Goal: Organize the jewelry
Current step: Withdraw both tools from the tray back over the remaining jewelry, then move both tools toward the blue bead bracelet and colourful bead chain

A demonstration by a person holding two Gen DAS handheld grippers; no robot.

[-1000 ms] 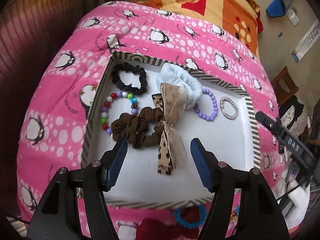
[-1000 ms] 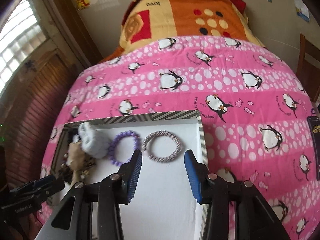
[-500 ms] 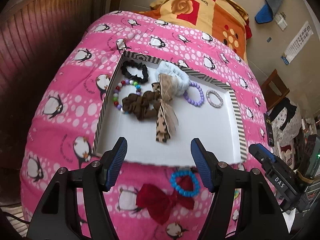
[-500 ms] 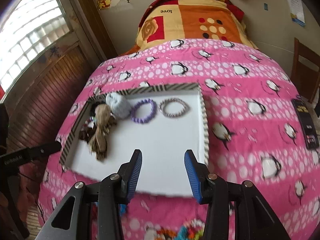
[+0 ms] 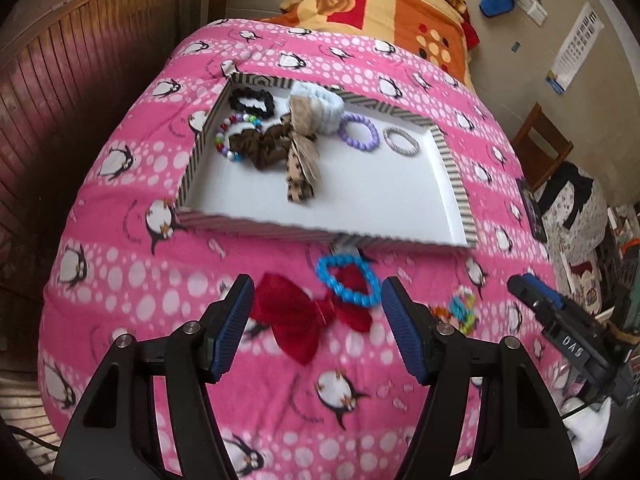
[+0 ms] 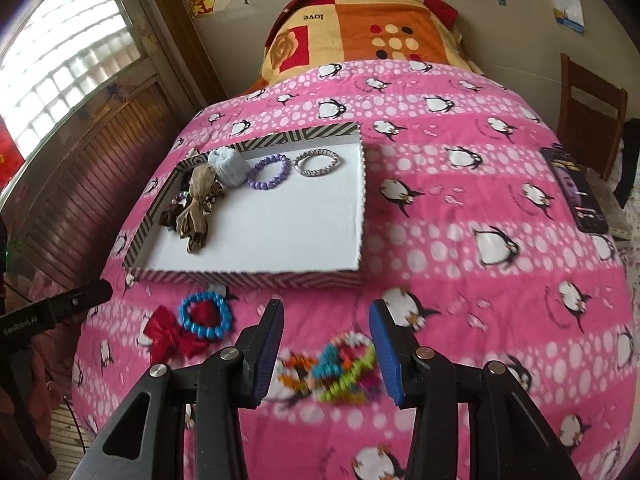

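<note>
A striped-rim white tray [image 5: 360, 204] [image 6: 280, 240] lies on the pink penguin blanket. It holds a black scrunchie [image 5: 252, 101], a multicolour bead bracelet [image 5: 228, 136], a brown scrunchie [image 5: 260, 146], a tan leopard bow [image 5: 300, 160], a pale blue scrunchie [image 5: 320, 106], a purple bead bracelet [image 6: 269, 171] and a silver bracelet [image 6: 317, 162]. In front of the tray lie a red bow [image 5: 304, 320] [image 6: 168, 336], a blue bead bracelet [image 5: 348, 284] [image 6: 205, 316] and a colourful bead bracelet [image 6: 340, 368]. My left gripper [image 5: 318, 328] is open above the red bow. My right gripper [image 6: 326, 354] is open above the colourful bracelet.
An orange patterned blanket [image 6: 360, 28] lies folded at the bed's far end. A phone [image 6: 576, 188] lies at the bed's right edge, beside a wooden chair [image 6: 592, 108]. Wood panelling [image 5: 80, 80] runs along the left.
Both grippers have pulled back from over the tray toward the near side of the bed. The red bow, blue bracelet and colourful bracelet have come into view. Both stayed open.
</note>
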